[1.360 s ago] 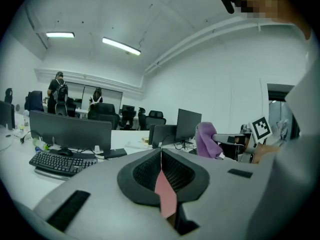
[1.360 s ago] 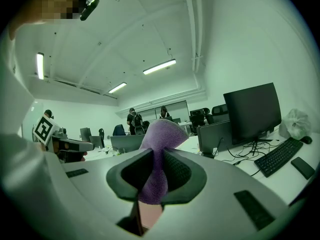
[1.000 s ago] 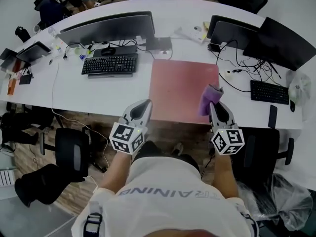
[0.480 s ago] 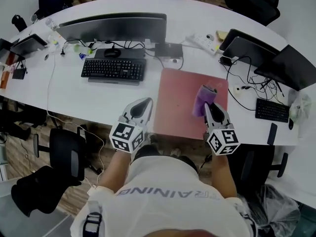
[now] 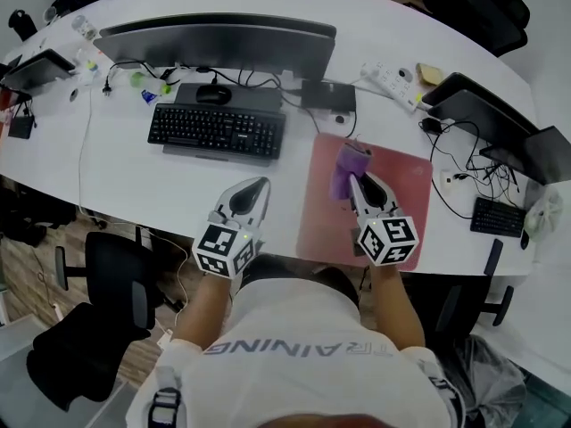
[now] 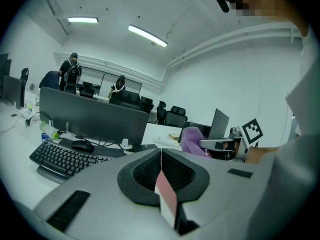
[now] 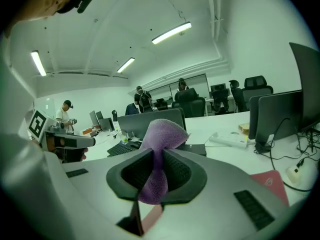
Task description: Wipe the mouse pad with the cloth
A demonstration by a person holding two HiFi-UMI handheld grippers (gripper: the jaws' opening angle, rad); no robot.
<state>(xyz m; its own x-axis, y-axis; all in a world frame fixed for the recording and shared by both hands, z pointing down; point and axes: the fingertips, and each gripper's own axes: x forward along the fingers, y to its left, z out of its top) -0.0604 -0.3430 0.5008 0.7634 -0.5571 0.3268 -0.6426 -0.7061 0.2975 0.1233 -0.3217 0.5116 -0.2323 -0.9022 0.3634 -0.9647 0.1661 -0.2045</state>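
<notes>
Right gripper (image 5: 355, 182): jaws pinched on the purple cloth (image 5: 347, 168). A wad bunches out past the tips and a tail hangs behind them.
- Cloth sits over the far-left part of the pink mouse pad (image 5: 401, 199). Cannot tell whether it touches the surface.
- This gripper looks levelled across the desk (image 5: 134, 181) rather than tipped down.

Left gripper (image 5: 257, 190): jaws pressed together, nothing between them. It hangs over bare desk just left of the pad, on the near side of the keyboard (image 5: 217, 130).

Pad lies flat at the desk's near edge, right of the keyboard.

Step, by my read: cloth is in position and the wiping stroke is about to start.

The next move calls for 2 things:
- tipping the cloth down into firm contact
- sweeping toward the right and near sides

Pad may slide, so the left gripper could pin its near-left corner.
</notes>
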